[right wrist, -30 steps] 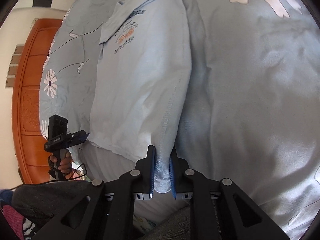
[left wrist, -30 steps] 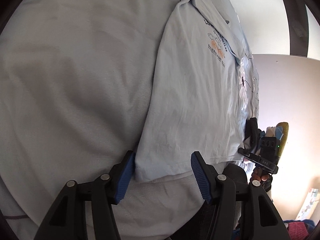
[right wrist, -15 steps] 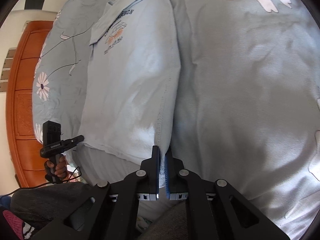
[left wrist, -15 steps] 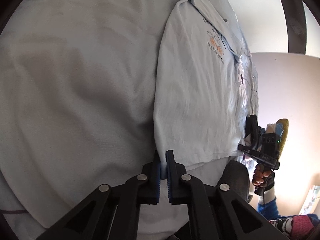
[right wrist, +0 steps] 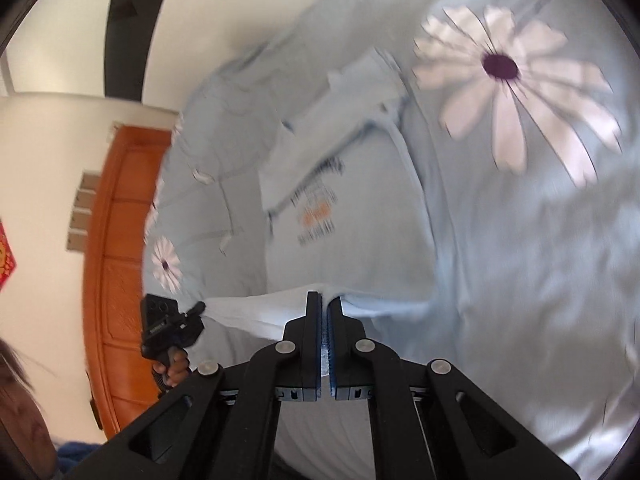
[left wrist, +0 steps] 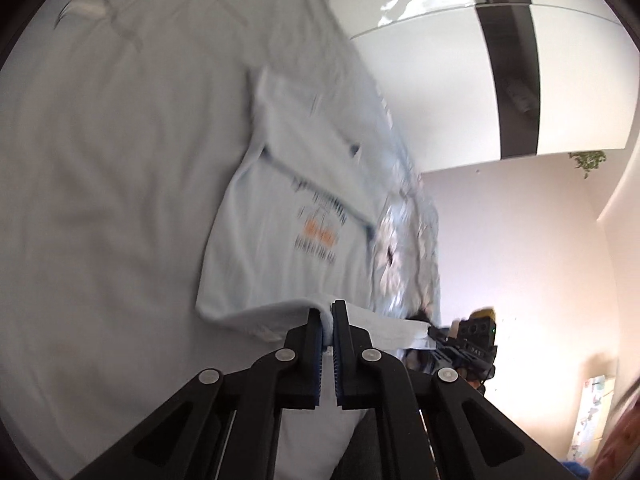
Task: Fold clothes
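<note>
Two grippers share one job: each pinches a corner of the near hem of the pale blue shirt (left wrist: 276, 240), so the bottom edge comes up as a straight, taut line and not a sagging one. The left gripper (left wrist: 327, 312) has its jaws clamped narrow on the hem's left end; the right gripper (right wrist: 324, 304) is likewise closed tight on the right end, cloth showing between its pads. The shirt's upper part, with the printed logo (right wrist: 316, 216) and collar, lies flat on the flowered bed cover (right wrist: 520, 260), far from the grippers, which anchors it while the near edge is raised. Judging by this hold, the hem is meant to travel toward the collar, halving the shirt lengthwise.
</note>
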The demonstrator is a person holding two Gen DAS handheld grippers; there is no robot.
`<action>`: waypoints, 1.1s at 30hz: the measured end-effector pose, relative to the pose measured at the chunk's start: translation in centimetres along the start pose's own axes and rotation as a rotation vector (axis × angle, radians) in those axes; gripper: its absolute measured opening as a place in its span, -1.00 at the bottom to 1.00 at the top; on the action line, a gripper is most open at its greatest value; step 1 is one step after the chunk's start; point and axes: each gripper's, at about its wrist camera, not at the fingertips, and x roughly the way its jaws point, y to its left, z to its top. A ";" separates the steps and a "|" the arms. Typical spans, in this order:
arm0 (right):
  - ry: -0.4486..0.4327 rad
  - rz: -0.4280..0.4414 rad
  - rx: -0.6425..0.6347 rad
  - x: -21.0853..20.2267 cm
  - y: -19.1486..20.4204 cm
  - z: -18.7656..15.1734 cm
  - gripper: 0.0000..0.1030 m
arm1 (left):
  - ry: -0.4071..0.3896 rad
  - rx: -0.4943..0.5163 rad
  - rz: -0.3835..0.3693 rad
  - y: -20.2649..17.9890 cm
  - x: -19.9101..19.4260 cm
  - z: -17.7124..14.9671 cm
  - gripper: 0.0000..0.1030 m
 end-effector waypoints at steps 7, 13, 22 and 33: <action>-0.081 -0.002 0.012 2.5 1.4 7.4 -0.96 | -0.069 -0.008 0.024 -0.7 2.8 7.9 -0.91; -0.097 -0.046 0.021 4.5 1.6 12.9 -0.95 | -0.117 -0.116 0.012 1.1 5.5 12.9 -0.91; -0.112 -0.094 0.075 7.3 -0.1 19.6 -0.95 | -0.131 -0.113 0.063 1.2 8.9 18.3 -0.91; -0.075 -0.108 0.194 12.1 -3.9 24.1 -0.92 | -0.121 -0.235 0.098 4.6 13.7 23.4 -0.91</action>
